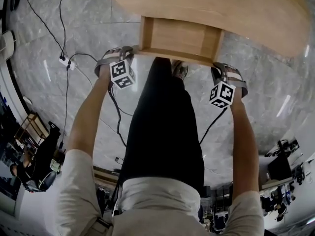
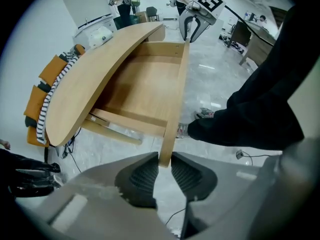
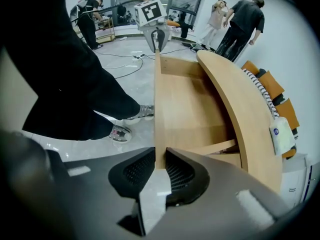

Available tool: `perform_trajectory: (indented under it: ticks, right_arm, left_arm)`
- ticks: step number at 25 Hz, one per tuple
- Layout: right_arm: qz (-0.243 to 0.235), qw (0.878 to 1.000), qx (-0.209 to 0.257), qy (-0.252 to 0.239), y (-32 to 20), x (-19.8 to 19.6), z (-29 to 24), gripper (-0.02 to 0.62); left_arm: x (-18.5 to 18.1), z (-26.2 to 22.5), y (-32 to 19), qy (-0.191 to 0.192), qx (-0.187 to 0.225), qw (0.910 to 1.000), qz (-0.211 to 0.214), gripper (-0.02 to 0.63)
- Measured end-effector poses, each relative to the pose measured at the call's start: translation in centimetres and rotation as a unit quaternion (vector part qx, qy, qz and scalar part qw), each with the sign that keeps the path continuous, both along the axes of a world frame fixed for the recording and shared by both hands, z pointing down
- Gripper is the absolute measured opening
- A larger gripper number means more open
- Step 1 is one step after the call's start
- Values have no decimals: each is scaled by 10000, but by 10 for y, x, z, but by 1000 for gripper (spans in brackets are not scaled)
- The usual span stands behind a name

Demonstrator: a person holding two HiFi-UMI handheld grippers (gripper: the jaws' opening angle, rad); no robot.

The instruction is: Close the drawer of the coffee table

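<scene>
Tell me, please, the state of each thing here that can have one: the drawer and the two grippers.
drawer: pulled out of the coffee table, empty inside.
left gripper: fingers closed on one end of the drawer's front panel.
right gripper: fingers closed on the other end of the same panel.

I stand on a glossy grey marble floor (image 1: 91,33). The wooden coffee table (image 1: 231,9) stands on it. A white power strip (image 1: 66,62) and black cables (image 1: 66,97) lie there, and my shoe (image 1: 180,70) is beside the table.
</scene>
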State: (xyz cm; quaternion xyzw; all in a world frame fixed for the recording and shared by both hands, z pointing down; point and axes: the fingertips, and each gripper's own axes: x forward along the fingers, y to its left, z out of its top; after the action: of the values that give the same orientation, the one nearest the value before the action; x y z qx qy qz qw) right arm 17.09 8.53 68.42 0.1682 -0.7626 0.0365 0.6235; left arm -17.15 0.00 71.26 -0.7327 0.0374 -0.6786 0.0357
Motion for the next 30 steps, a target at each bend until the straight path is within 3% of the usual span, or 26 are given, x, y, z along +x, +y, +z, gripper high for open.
perform_trajectory:
  ticks: [6, 30]
  right_arm:
    - [87, 9998, -76, 141, -22, 7, -2, 75]
    - [92, 9994, -5, 332, -67, 22, -4, 75]
  left_arm:
    - [13, -7, -16, 303, 8, 9995, -99, 106]
    - [29, -11, -59, 580, 66, 9980, -244, 106]
